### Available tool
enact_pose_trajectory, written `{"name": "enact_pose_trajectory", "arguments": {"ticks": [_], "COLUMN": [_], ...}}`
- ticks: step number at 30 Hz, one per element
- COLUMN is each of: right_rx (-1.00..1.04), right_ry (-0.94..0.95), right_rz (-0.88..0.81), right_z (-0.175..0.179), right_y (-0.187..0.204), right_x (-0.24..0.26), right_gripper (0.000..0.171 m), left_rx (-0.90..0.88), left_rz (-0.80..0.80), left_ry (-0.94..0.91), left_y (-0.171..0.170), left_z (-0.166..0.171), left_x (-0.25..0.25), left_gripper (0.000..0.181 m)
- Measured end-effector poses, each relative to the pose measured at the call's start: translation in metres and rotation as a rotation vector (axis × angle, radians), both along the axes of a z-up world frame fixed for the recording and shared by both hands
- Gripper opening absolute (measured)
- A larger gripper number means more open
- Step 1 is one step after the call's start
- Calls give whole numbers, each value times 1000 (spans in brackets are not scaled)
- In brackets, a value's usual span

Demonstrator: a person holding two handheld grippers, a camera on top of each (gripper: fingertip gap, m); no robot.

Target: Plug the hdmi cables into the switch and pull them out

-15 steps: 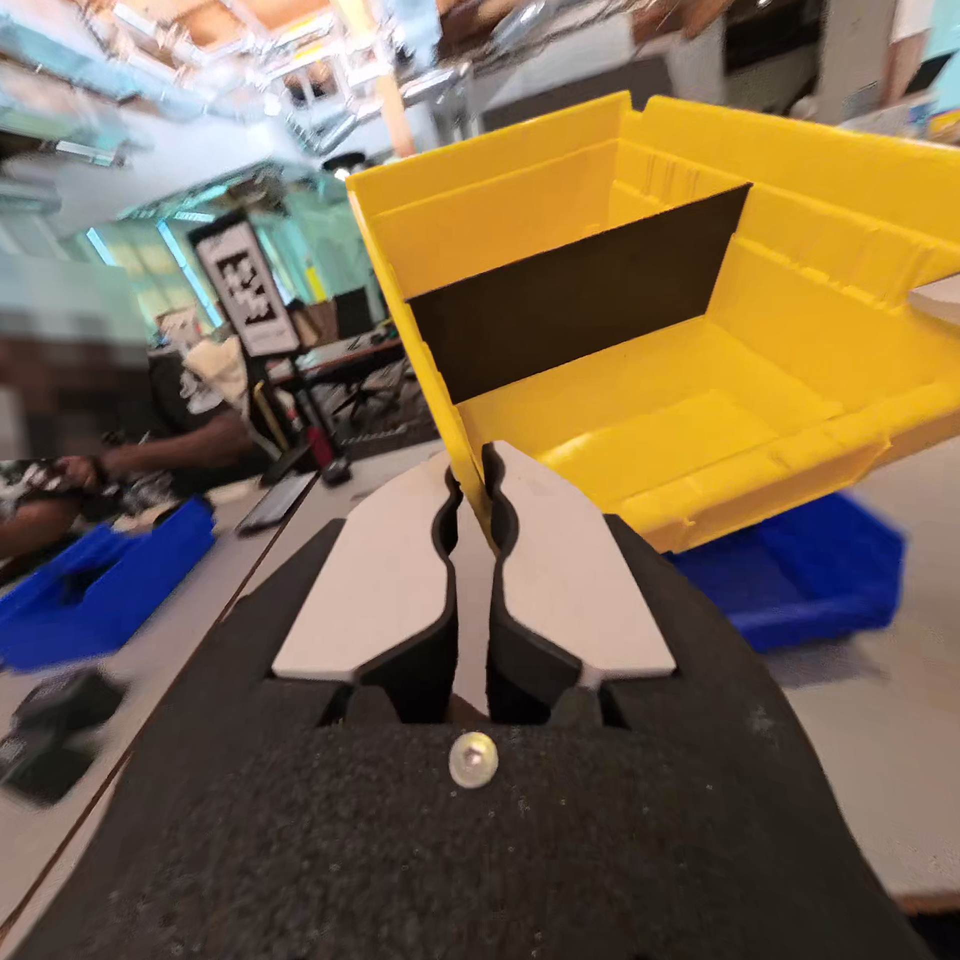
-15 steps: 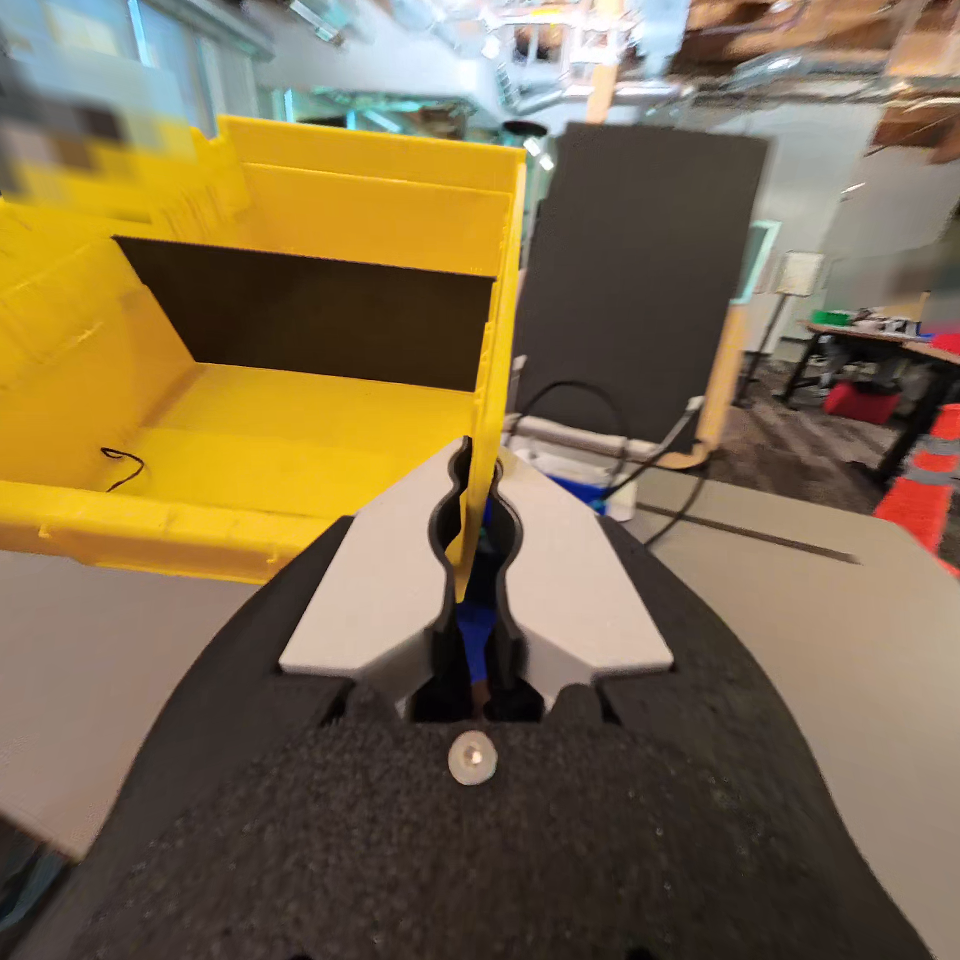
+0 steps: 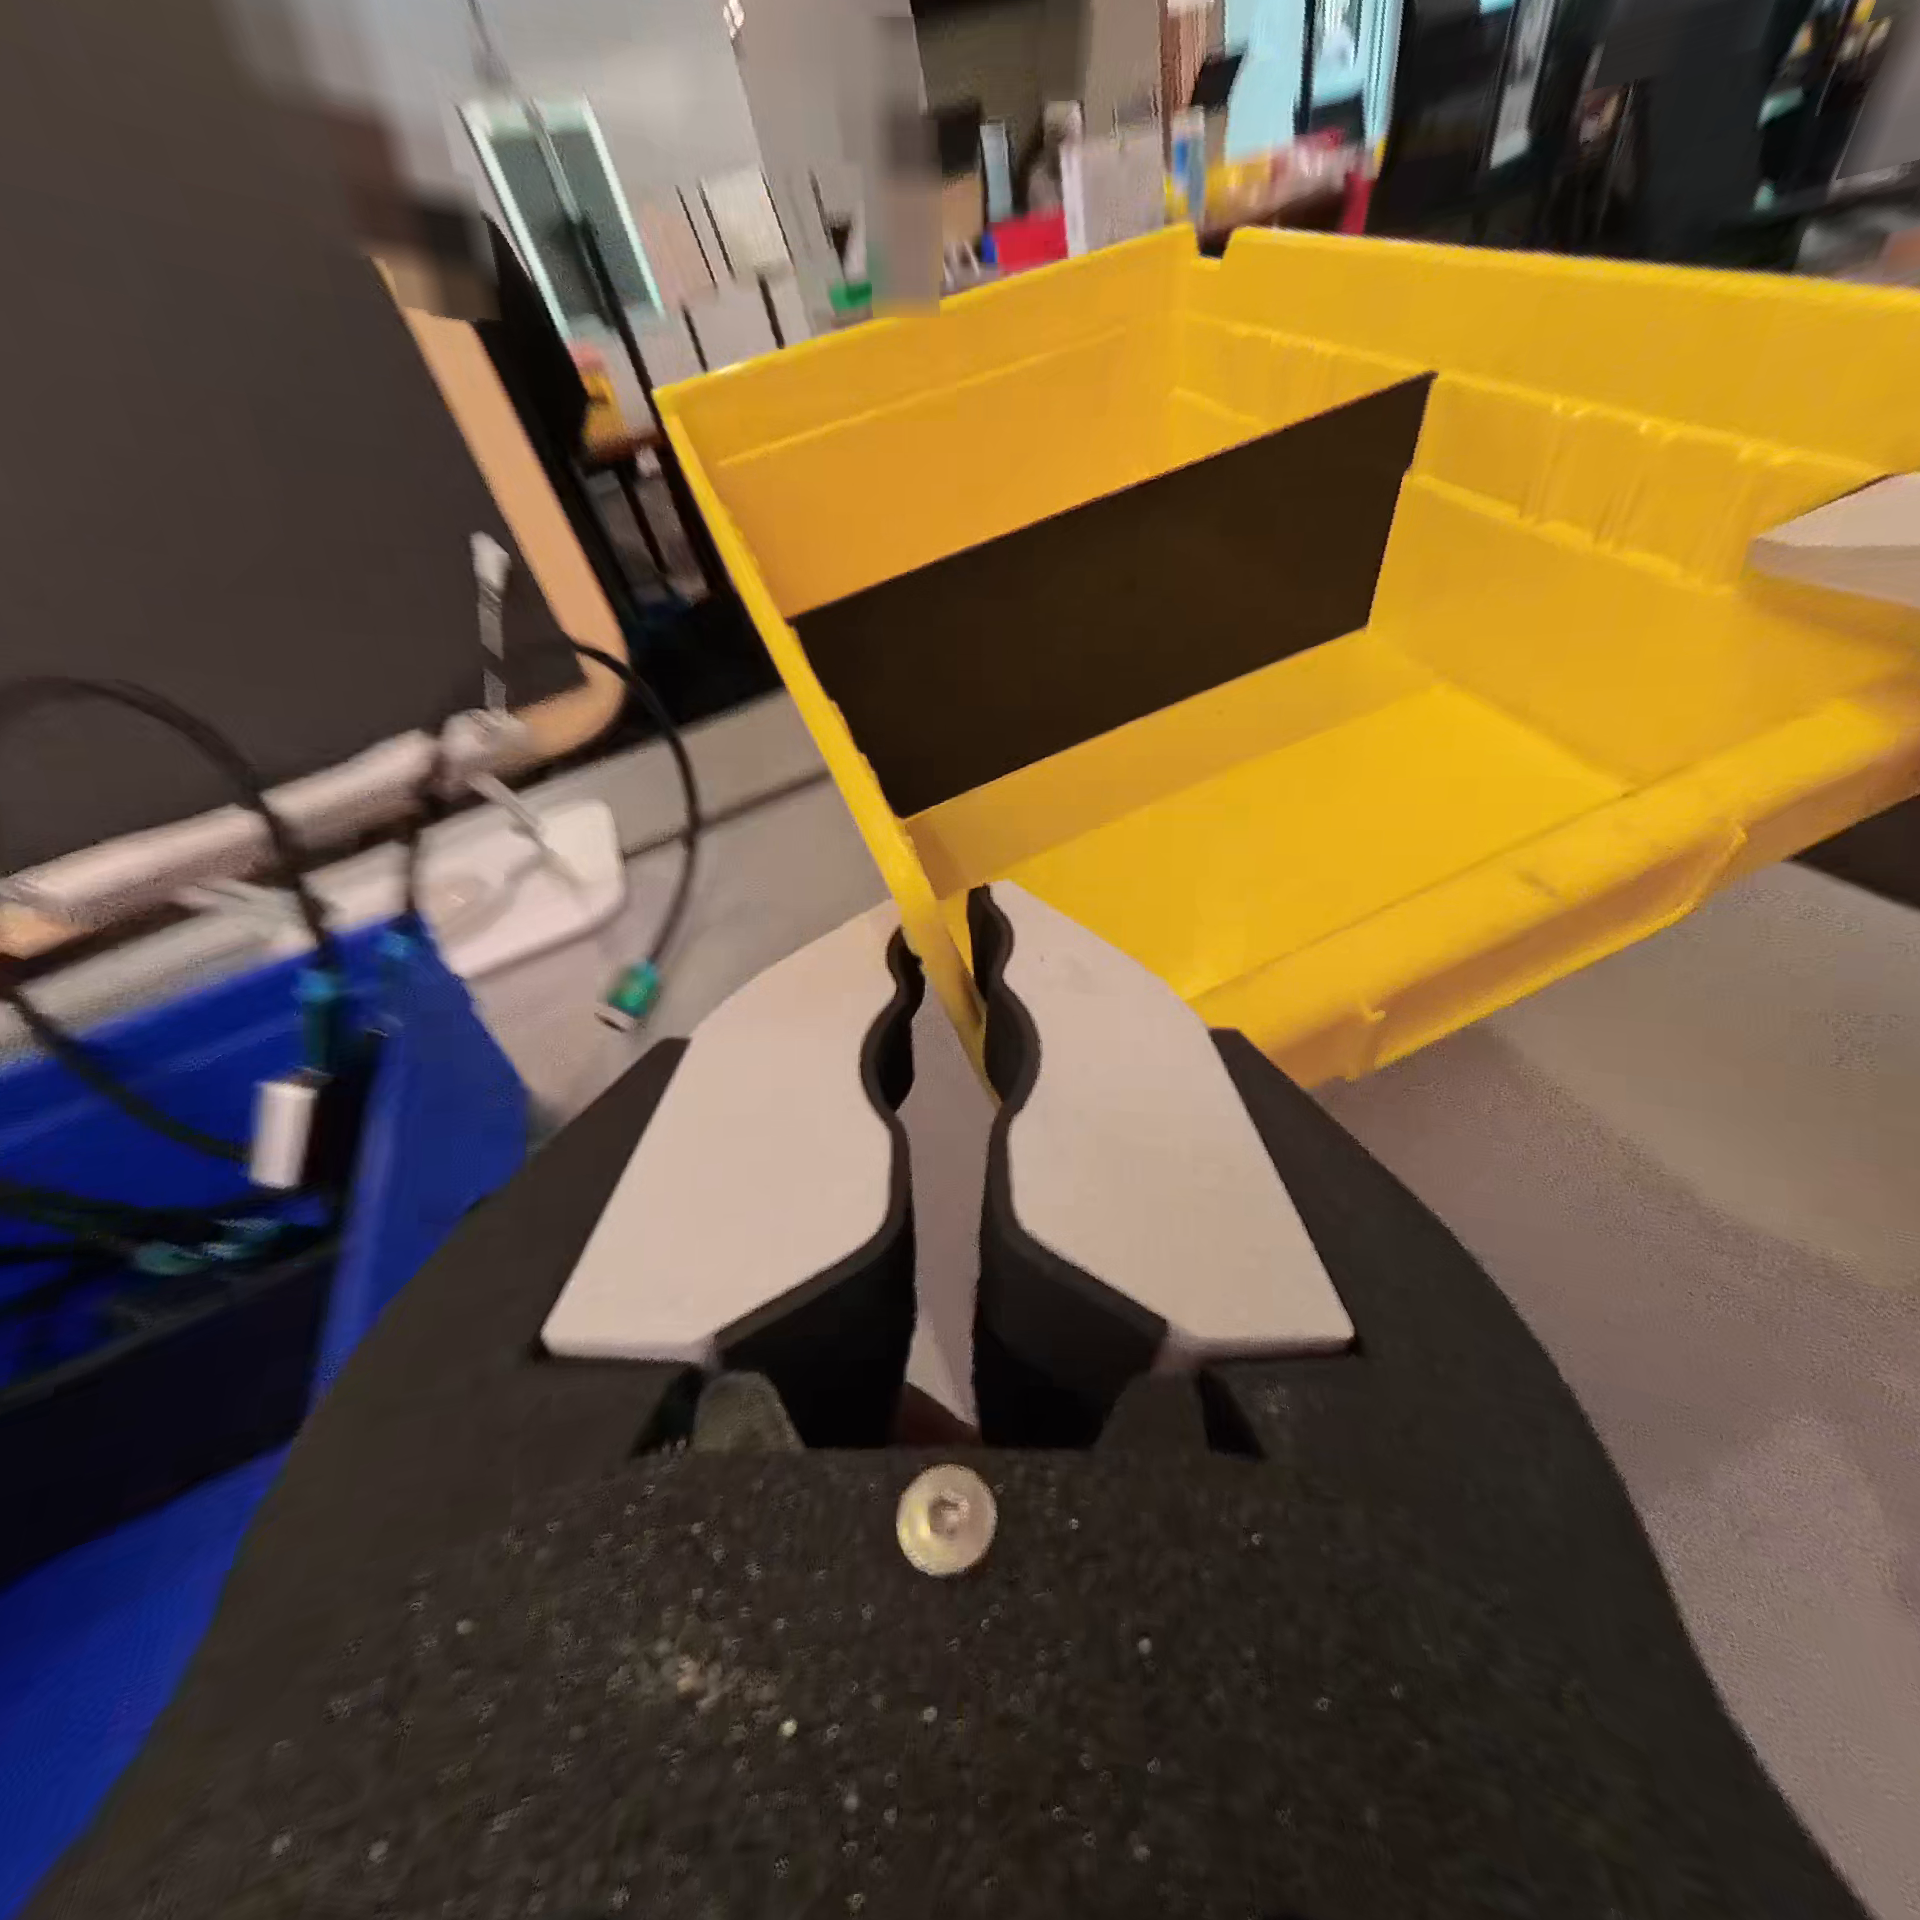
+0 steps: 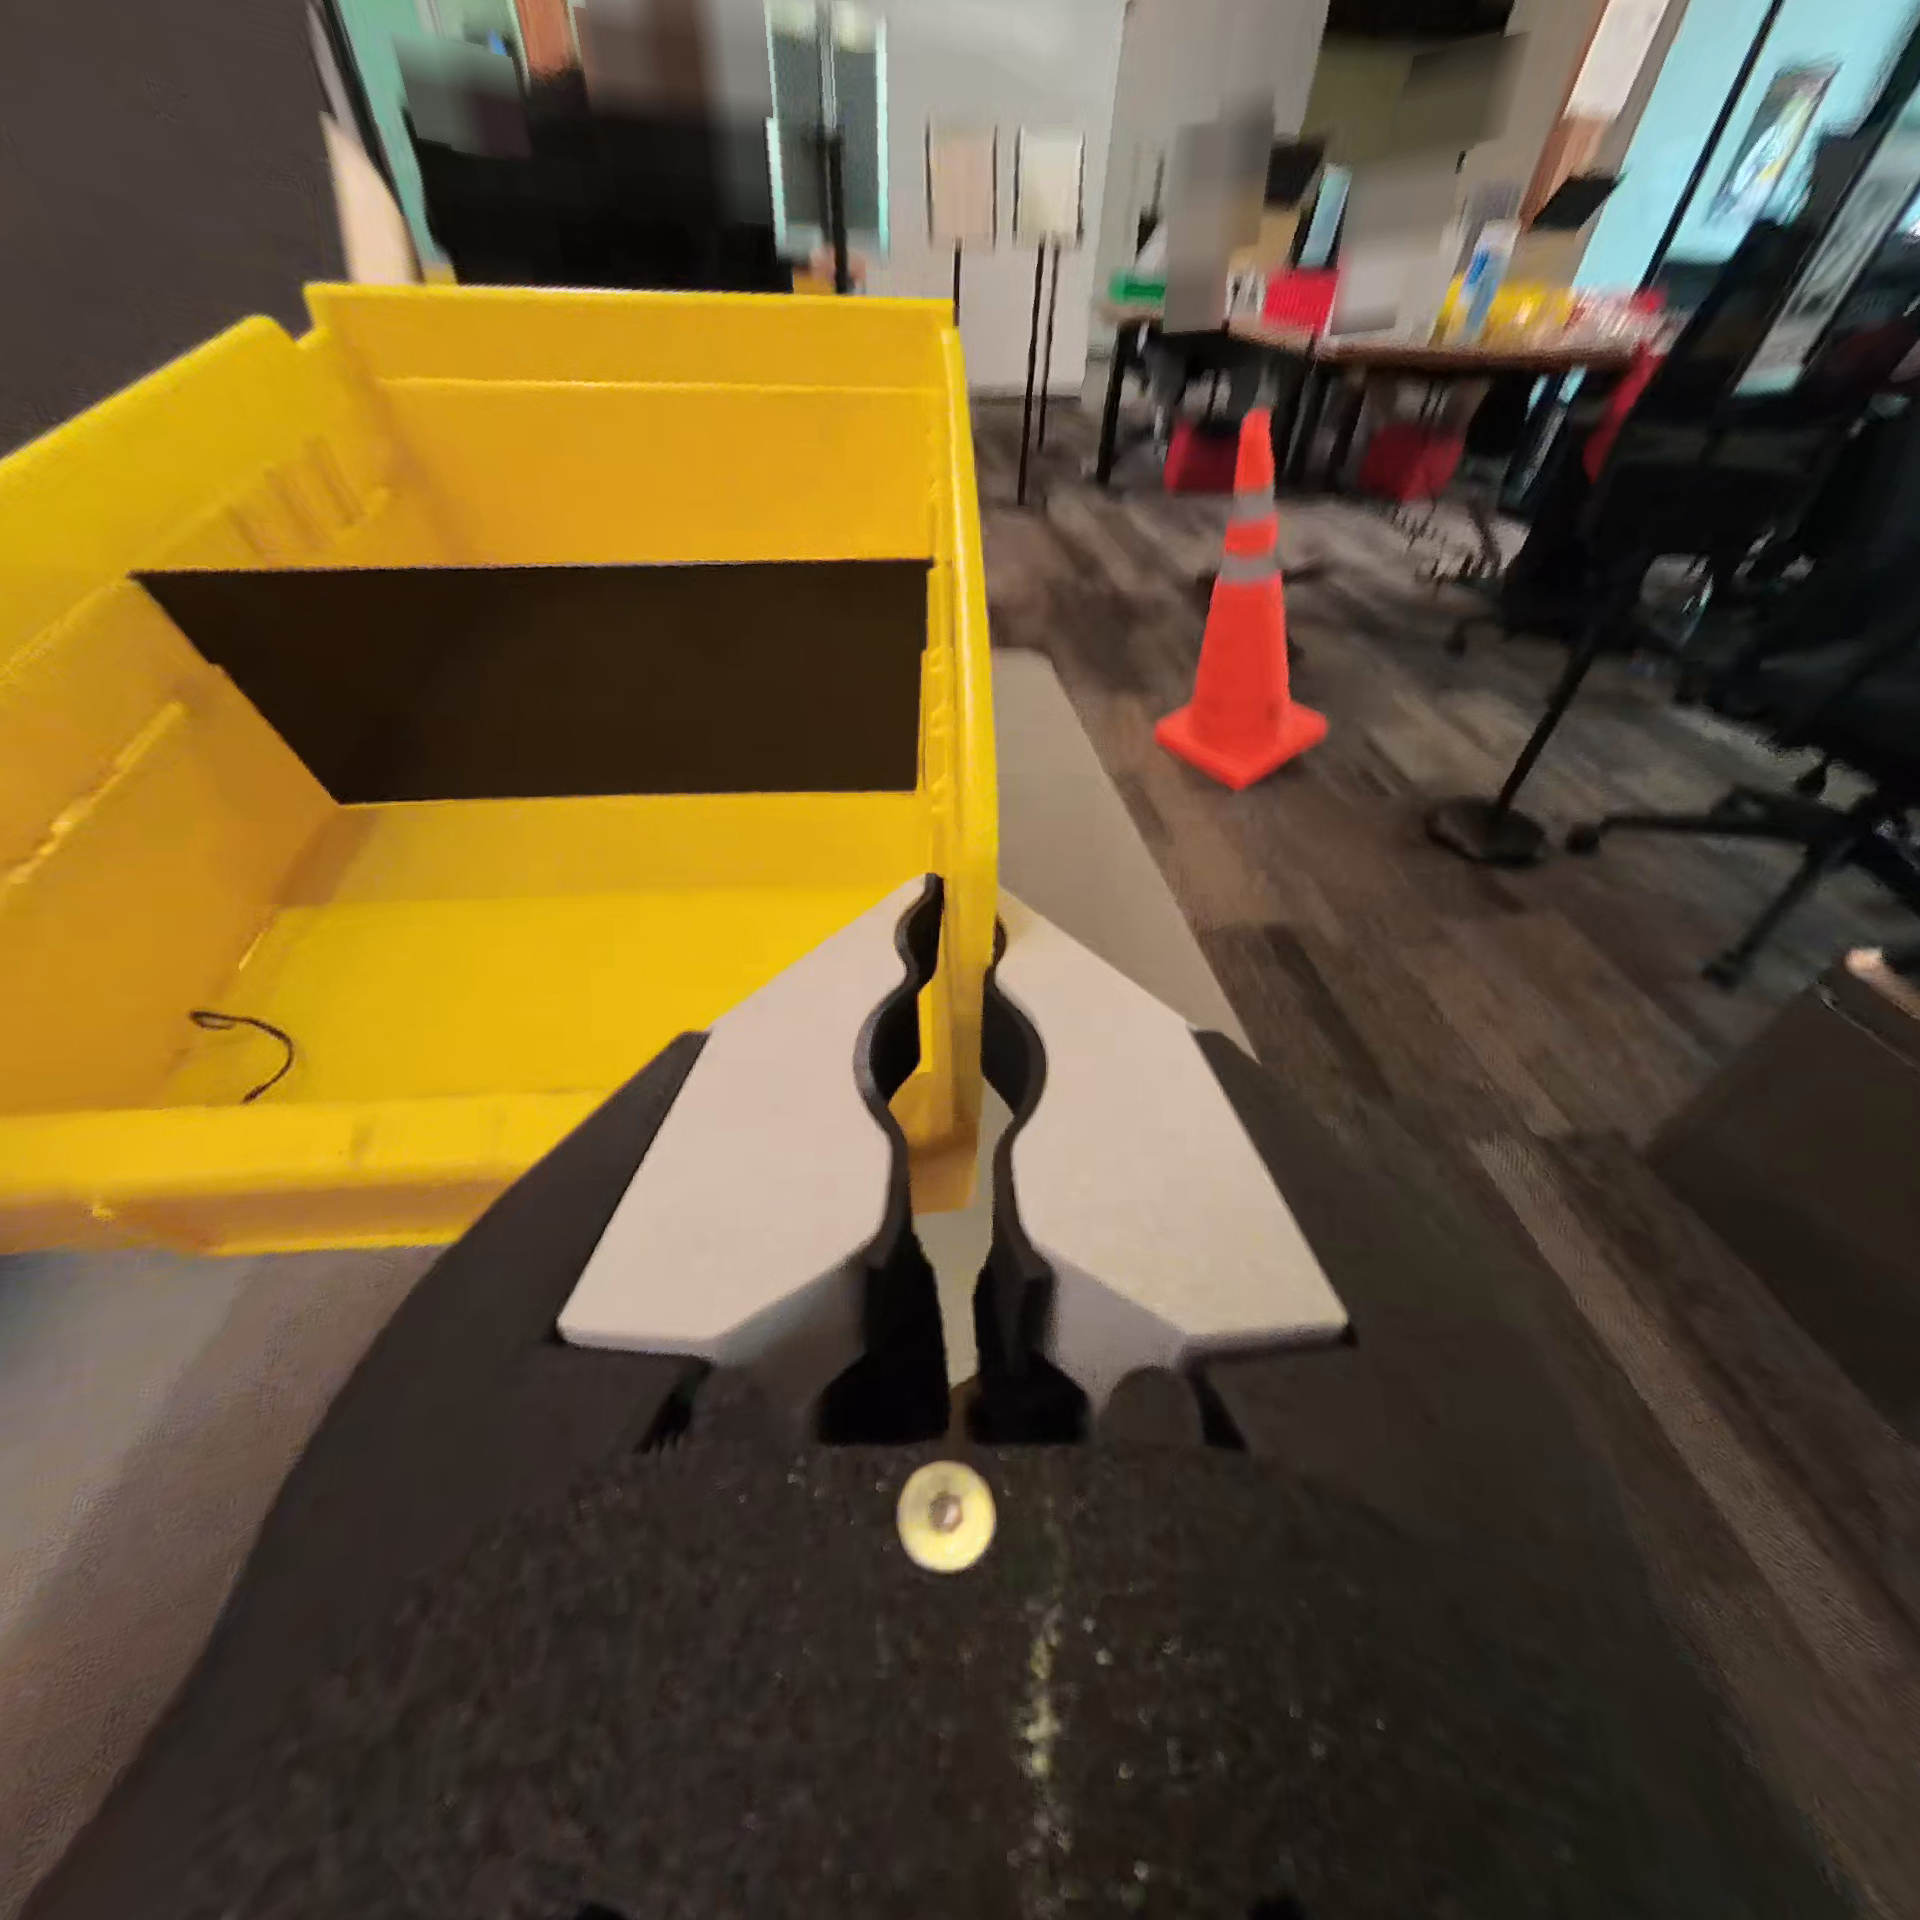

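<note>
An empty yellow bin (image 3: 1351, 790) with a black divider (image 3: 1101, 592) is held tilted above the grey table. My left gripper (image 3: 951, 914) is shut on its left wall. My right gripper (image 4: 961, 904) is shut on its right wall (image 4: 961, 727); one of its fingers shows at the right edge of the left wrist view (image 3: 1839, 551). A thin black wire (image 4: 249, 1049) lies on the bin floor (image 4: 582, 966). Black cables (image 3: 208, 1143) lie in a blue bin (image 3: 416, 1091) to the left. One cable with a teal plug (image 3: 631, 992) hangs over the table. No switch is in view.
A white box (image 3: 520, 883) stands behind the blue bin. A dark panel (image 3: 208, 416) rises at the back left. The table edge (image 4: 1143, 862) runs just right of the yellow bin. On the floor beyond stand an orange cone (image 4: 1247, 623) and chairs (image 4: 1766, 623). The tips of one gripper are about 20 cm away from the tips of the other.
Both grippers have swung to the right with the yellow bin still held. The blue bin with cables now shows at the left, and the cone and floor at the right.
</note>
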State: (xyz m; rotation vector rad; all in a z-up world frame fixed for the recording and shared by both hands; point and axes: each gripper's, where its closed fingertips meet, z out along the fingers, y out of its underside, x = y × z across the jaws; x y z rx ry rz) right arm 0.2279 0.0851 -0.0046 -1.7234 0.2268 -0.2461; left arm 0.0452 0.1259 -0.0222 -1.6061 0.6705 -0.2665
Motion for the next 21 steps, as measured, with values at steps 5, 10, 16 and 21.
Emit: {"name": "enact_pose_trajectory", "arguments": {"ticks": [5, 10, 16, 21], "right_rx": [-227, -277, -283, -276], "right_ry": [-15, 47, 78, 82], "right_rz": [53, 38, -65, -119], "right_z": [-97, -124, -133, -118], "right_y": [8, 30, 42, 25], "right_x": [30, 33, 45, 44], "right_gripper": [2, 3, 12, 18], "left_rx": [-180, -221, -285, -301], "left_rz": [25, 31, -88, -331], "left_ry": [57, 72, 117, 57], "left_y": [16, 30, 17, -29], "left_z": [-80, -107, -110, -75], "left_x": [24, 24, 34, 0], "left_gripper": [6, 9, 22, 27]}}
